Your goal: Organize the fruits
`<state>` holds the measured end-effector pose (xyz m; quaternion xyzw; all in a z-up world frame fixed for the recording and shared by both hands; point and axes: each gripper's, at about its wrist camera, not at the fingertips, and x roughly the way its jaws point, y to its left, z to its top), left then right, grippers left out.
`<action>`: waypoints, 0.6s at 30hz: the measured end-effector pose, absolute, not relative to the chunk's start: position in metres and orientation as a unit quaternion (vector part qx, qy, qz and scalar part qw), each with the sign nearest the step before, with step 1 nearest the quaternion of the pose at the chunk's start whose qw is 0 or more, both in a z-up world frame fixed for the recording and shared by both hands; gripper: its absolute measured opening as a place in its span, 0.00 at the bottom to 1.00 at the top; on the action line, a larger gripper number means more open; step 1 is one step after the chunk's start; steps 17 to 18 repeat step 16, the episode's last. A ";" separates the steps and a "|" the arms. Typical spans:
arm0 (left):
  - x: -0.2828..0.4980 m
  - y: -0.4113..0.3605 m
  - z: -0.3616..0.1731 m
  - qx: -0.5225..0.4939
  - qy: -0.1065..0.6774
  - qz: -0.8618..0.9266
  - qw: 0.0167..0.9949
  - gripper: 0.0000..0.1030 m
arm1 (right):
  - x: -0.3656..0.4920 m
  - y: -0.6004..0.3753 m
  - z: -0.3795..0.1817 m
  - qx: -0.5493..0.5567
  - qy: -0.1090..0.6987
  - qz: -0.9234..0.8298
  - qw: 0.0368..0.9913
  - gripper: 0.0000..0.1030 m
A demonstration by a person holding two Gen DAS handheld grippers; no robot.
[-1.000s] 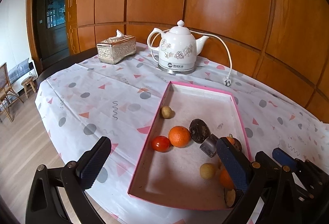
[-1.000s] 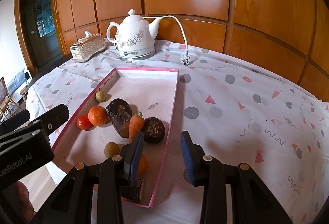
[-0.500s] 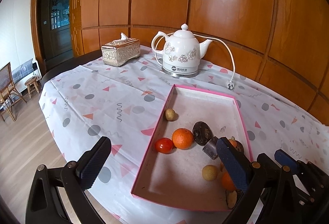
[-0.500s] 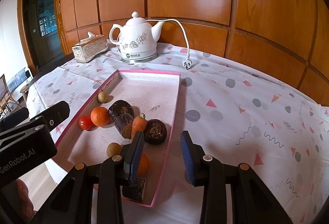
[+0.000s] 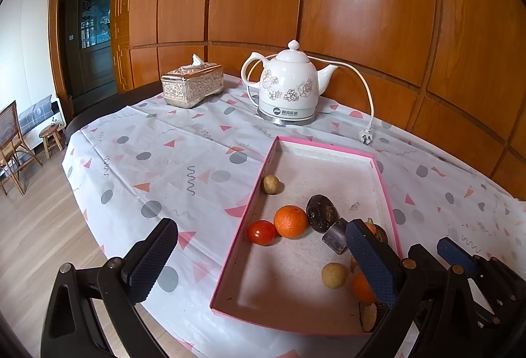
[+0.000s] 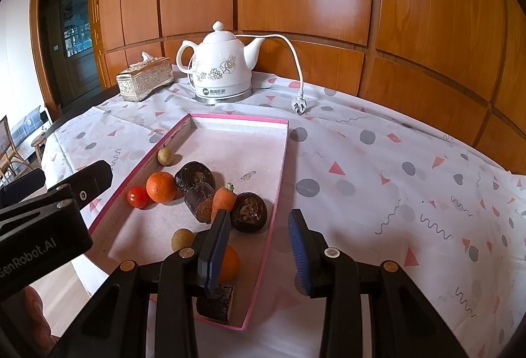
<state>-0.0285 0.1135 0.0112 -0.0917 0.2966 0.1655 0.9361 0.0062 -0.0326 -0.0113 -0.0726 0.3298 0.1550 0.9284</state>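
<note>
A pink-rimmed tray [image 5: 275, 160] [image 6: 282, 157] lies on the patterned tablecloth. It holds an orange [image 5: 291, 221] [image 6: 161, 187], a red tomato [image 5: 261, 232] [image 6: 138, 196], dark passion fruits [image 5: 321, 212] [image 6: 248, 212], a carrot [image 6: 223, 198], small tan longans [image 5: 270, 184] [image 6: 181, 238] and a second orange [image 6: 228, 263]. My left gripper [image 5: 259, 262] is open and empty, above the tray's near left edge. My right gripper [image 6: 259, 248] is open and empty, above the tray's near right rim.
A white floral kettle [image 5: 287, 85] [image 6: 222, 63] with cord and plug [image 6: 299, 105] stands behind the tray. A silver tissue box [image 5: 192, 85] [image 6: 144, 80] sits at the back left. The table edge drops to a wooden floor on the left, with a chair [image 5: 11, 144].
Both grippers have drawn back and risen a little, so the tray and kettle look lower and farther. Jaws unchanged; the fruits have not moved.
</note>
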 end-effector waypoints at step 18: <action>-0.030 0.109 0.015 -0.087 0.291 0.156 0.940 1.00 | 0.007 -0.040 -0.012 -0.071 0.328 0.151 0.930 0.36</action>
